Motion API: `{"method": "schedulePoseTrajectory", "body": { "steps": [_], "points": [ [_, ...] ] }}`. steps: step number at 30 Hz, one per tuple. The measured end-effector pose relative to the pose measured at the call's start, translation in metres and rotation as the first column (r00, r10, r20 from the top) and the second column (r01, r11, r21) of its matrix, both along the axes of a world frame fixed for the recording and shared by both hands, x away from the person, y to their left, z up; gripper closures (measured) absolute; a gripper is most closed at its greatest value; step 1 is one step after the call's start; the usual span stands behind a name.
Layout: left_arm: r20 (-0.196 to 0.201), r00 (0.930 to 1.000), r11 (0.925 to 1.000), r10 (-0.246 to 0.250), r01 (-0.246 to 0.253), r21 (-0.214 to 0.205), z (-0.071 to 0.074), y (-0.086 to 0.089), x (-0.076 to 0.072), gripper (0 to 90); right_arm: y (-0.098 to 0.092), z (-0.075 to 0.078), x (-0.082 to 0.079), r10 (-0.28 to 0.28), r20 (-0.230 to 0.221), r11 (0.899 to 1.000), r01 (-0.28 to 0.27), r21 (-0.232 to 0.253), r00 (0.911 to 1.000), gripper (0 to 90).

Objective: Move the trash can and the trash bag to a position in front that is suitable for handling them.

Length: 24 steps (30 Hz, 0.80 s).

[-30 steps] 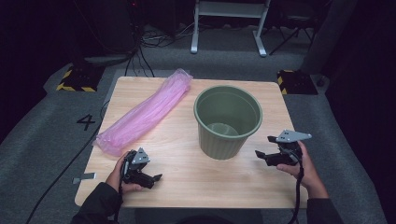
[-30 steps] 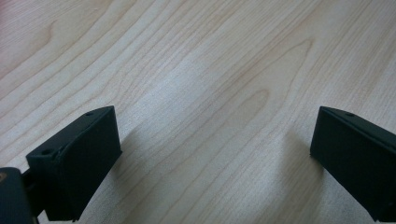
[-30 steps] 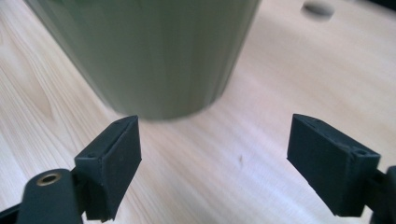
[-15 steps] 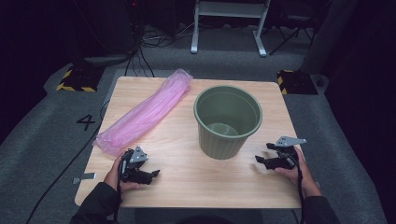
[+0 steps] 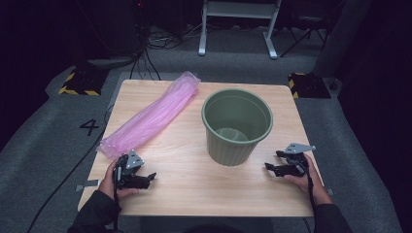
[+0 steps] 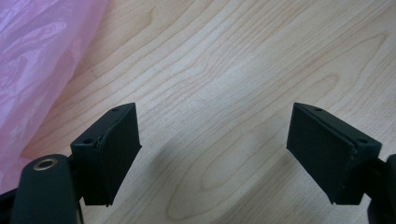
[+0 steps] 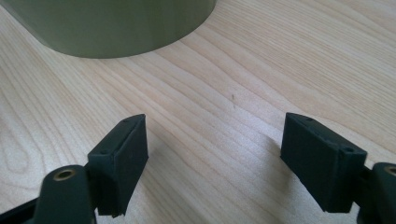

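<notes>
A green ribbed bucket point(image 5: 237, 125) stands upright and empty right of the table's middle; its base point(image 7: 112, 23) fills the top of the right gripper view. A long pink plastic bag point(image 5: 153, 115) lies diagonally on the left half, and its near end point(image 6: 37, 60) is beside my left gripper. My left gripper point(image 5: 148, 177) rests low at the front left, open, with bare wood between its jaws point(image 6: 215, 154). My right gripper point(image 5: 270, 168) sits low at the front right, pointing at the bucket, open and empty point(image 7: 217, 163). Both pairs of jaws have just been closing slightly with nothing between them.
The wooden table point(image 5: 194, 194) stands on grey carpet with a taped number four point(image 5: 90, 127) to its left. Cables and a white stand point(image 5: 238, 24) lie beyond the far edge. Yellow-black blocks point(image 5: 77, 83) sit near the far corners.
My right gripper has come down toward the tabletop beside the bucket. The left gripper has stayed in place near the bag's end.
</notes>
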State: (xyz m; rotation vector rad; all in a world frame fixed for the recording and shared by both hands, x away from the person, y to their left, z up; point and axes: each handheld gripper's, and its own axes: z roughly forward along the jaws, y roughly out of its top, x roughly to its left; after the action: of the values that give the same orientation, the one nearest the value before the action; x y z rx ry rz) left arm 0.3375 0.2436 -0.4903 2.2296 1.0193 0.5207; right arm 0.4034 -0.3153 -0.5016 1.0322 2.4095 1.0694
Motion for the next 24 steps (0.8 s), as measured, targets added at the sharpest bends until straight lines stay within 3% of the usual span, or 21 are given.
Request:
{"method": "schedulePoseTrajectory", "body": {
  "steps": [8,24],
  "points": [
    [0.054,0.9983,0.9995,0.023,-0.022,-0.022,0.007,0.008,-0.006,17.0,0.002,-0.001,-0.002,-0.004,0.012,1.0,0.004,-0.005,0.9999,22.6],
    [0.1,0.99,0.9944,0.1,-0.096,-0.045,0.016,0.031,-0.01,16.6,0.002,-0.001,-0.002,-0.008,0.015,1.0,0.008,-0.007,0.9999,22.0]
  ]
}}
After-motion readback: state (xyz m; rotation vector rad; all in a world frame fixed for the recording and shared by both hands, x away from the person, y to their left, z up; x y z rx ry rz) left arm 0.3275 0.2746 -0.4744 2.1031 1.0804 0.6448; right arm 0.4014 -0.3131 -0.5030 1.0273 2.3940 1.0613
